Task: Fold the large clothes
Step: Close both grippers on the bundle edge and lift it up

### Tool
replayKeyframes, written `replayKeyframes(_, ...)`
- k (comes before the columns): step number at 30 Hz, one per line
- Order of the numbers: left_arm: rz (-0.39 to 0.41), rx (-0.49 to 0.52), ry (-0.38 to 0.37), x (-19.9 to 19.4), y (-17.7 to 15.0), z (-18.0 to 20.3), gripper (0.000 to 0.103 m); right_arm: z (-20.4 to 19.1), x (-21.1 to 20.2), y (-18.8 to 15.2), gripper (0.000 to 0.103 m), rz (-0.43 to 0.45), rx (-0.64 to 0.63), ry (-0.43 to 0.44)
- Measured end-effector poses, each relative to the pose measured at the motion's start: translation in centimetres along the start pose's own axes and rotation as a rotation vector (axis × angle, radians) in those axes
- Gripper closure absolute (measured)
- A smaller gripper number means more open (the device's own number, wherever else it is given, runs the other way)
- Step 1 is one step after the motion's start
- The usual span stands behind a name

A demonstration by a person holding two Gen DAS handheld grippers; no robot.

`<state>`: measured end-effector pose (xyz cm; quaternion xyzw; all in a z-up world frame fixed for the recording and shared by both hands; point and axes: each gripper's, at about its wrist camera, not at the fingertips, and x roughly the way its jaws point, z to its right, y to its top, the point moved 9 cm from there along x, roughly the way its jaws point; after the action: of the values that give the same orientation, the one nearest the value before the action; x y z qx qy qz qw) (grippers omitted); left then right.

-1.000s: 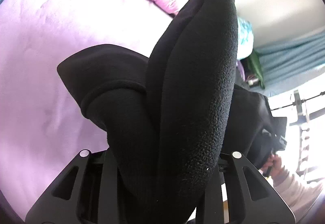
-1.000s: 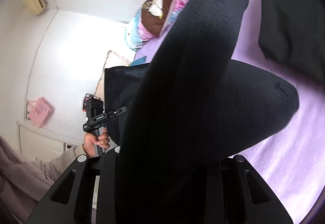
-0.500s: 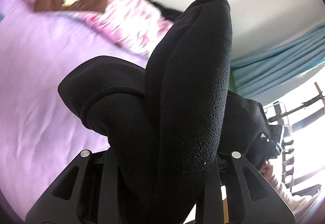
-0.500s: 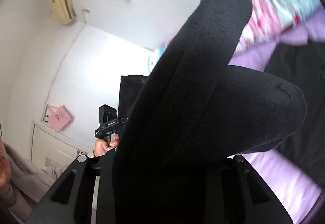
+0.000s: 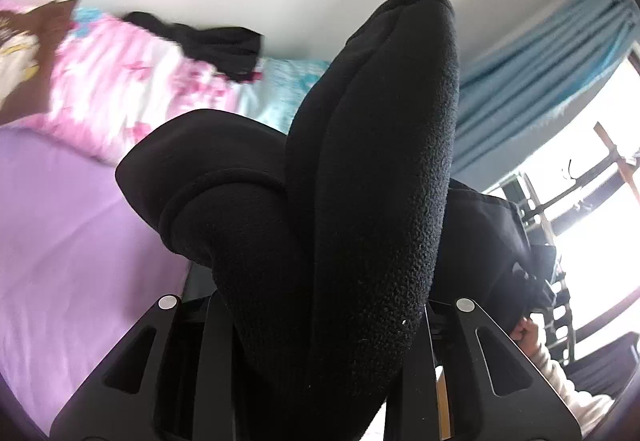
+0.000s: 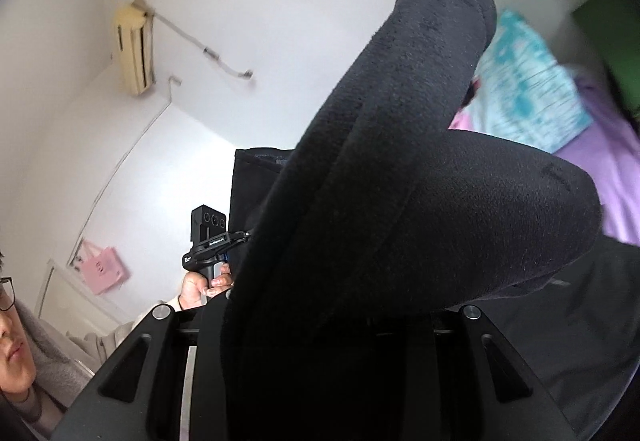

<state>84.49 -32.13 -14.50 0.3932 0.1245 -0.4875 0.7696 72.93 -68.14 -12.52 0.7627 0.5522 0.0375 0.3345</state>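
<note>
Left wrist view first: one black fleece garment fills the middle, bunched into a thick roll that rises between the left gripper, whose fingers are clenched on it. A rounded hem edge bulges out to the left of the roll, hanging above the bed, well clear of the purple sheet. Open sheet lies to the left. Beyond it sit a pink floral quilt, a second dark garment lying on the quilt, and a blue curtain beside a bright window on the right.

Right wrist view: the same garment rises as a fat roll from the right gripper, fingers grasping it too, with a second fold bulging off to the right. So two grippers, one garment stretched between them, held up off the bed. The left gripper shows here in a hand at centre left, with bare white wall behind. One air conditioner is up on the wall, one pink bag hangs lower left, and one turquoise pillow is at the right.
</note>
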Motion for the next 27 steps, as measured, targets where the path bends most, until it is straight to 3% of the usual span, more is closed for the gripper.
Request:
replayKeyframes(5, -0.04, -0.034, -0.044, 7.9, 0.0, -0.2, 0.079, 5.2, -3.5, -0.4, 0.072, 0.043, 0.031, -0.052)
replayKeyframes(8, -0.075, -0.063, -0.032, 12.6, -2.4, -2.5, 0.079, 9.4, -4.4, -2.0, 0.072, 0.049, 0.059, -0.089)
replayKeyframes(14, -0.221, -0.055, 0.117, 21.9, -8.9, -8.6, 0.078, 20.0, -3.1, -8.7, 0.072, 0.031, 0.155, -0.165)
replayKeyframes(20, -0.292, -0.065, 0.21, 28.7, -14.5, -15.8, 0.077, 32.6, -2.1, -16.4, 0.072, 0.05, 0.35, -0.247)
replayKeyframes(23, -0.328, -0.078, 0.26, 30.6, -16.9, -19.0, 0.073, 35.9, -3.1, -17.8, 0.071, 0.094, 0.425, -0.257)
replayKeyframes(27, -0.332, -0.045, 0.275, 32.1, -17.9, -21.1, 0.066, 37.5, -3.4, -17.4, 0.071, 0.061, 0.405, -0.273)
